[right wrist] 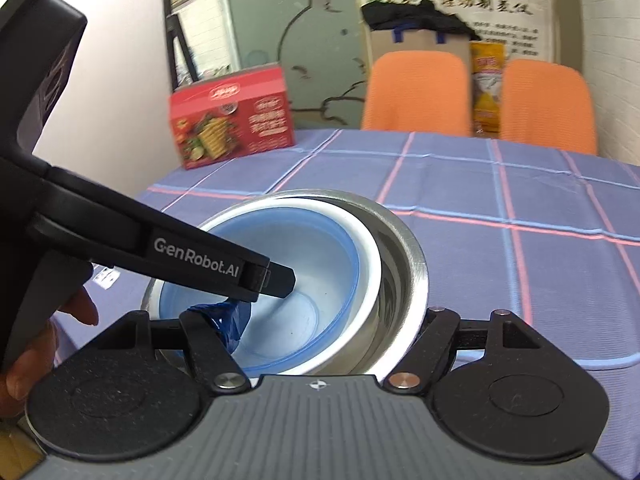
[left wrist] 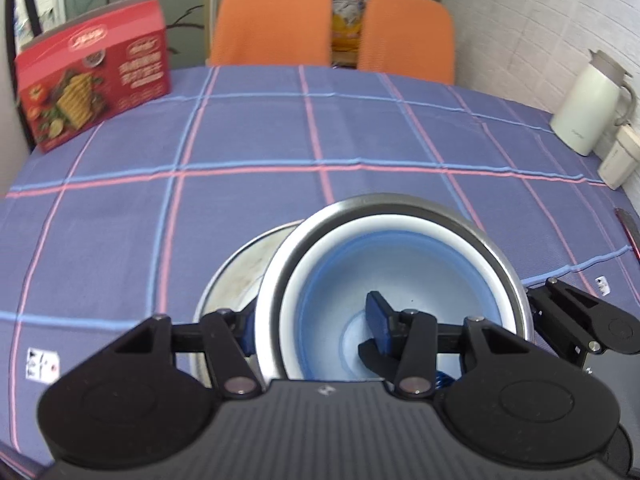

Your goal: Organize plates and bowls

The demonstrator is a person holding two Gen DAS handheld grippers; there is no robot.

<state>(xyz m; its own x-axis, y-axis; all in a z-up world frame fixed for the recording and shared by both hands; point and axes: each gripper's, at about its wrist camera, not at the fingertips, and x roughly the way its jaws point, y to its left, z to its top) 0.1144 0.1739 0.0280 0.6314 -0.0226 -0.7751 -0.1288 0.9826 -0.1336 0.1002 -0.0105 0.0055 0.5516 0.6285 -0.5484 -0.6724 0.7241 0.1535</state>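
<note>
A steel bowl (left wrist: pixel 400 204) (right wrist: pixel 404 248) holds a blue bowl with a white rim (left wrist: pixel 400 264) (right wrist: pixel 304 256), which is pushed toward its left wall. Partly under this stack, on the left, lies a steel plate (left wrist: pixel 240 276). My left gripper (left wrist: pixel 314 320) is shut on the stack's left wall, one finger outside the steel rim and one inside the blue bowl. That inner finger (right wrist: pixel 276 276) also shows in the right wrist view. My right gripper (right wrist: pixel 328 320) straddles the right wall with slack, one finger inside and one outside. Its frame (left wrist: pixel 592 324) shows at the edge of the left wrist view.
A checked purple cloth (left wrist: pixel 240 140) covers the round table. A red food box (left wrist: pixel 96 76) (right wrist: pixel 232 120) stands at the far left and a white jug (left wrist: pixel 588 104) at the far right. Two orange chairs (left wrist: pixel 272 20) stand behind. A hand (right wrist: pixel 24 360) holds the left gripper.
</note>
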